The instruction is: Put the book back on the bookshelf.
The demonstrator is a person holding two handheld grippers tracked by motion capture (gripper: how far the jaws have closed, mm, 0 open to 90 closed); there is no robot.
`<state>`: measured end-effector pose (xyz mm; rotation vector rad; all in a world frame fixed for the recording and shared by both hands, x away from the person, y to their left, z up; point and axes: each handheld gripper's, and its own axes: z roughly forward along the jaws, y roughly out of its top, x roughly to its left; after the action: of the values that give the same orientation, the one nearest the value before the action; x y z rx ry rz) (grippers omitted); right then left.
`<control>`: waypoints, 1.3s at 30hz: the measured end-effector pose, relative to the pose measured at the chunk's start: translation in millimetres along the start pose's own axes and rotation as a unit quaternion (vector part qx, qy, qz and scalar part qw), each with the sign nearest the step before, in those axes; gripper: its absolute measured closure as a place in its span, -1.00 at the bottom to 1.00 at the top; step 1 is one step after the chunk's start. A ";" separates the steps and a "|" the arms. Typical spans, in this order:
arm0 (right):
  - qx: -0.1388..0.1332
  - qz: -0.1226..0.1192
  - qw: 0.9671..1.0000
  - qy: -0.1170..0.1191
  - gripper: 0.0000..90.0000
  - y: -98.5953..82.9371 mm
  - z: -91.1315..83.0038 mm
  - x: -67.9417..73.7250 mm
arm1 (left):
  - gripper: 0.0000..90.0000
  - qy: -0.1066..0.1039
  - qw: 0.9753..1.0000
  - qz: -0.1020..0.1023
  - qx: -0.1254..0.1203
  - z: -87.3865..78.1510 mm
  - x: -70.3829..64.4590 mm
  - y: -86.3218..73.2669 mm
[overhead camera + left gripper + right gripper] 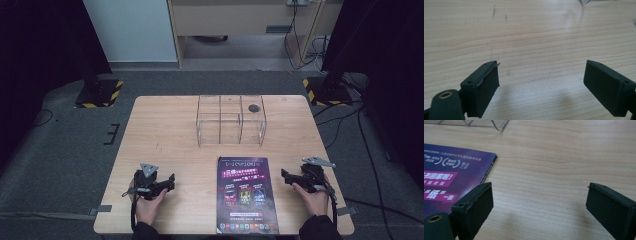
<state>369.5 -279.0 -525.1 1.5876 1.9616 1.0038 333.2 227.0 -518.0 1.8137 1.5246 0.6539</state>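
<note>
High view: purple booklet (248, 195) flat between left claw (172, 180) and right claw (284, 174); both gaping, empty.

Both tongs (171, 178) (284, 173) low, jaws wide apart

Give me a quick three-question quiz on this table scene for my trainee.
1. True or false: the left hand-held gripper has its jaws shut on the purple booklet.
2. What stands beyond the booklet on the table?
3. Which hand-held gripper is nearer the booklet: A left, B right?

Key
1. False: its jaws are open over bare wood.
2. A clear divided box, with a small dark round object in its right compartment.
3. B.
</note>
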 end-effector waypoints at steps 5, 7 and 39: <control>-0.007 -0.013 1.000 0.005 -0.86 -2.0 -8.4 5.4 | -0.69 -0.020 1.000 0.011 -0.017 -8.5 -14.9 2.9; -0.012 -0.013 1.000 0.007 -0.87 -2.9 -12.4 7.6 | -0.68 -0.031 0.999 0.014 -0.022 -10.7 -20.8 3.8; -0.043 -0.032 0.996 0.070 -0.84 4.2 -25.3 43.8 | -0.48 -0.126 0.991 0.033 -0.035 -3.7 -92.3 9.9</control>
<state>342.9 -243.5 -500.5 1.4341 2.0176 1.1862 319.1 136.2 -504.0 1.8237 1.2646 0.4819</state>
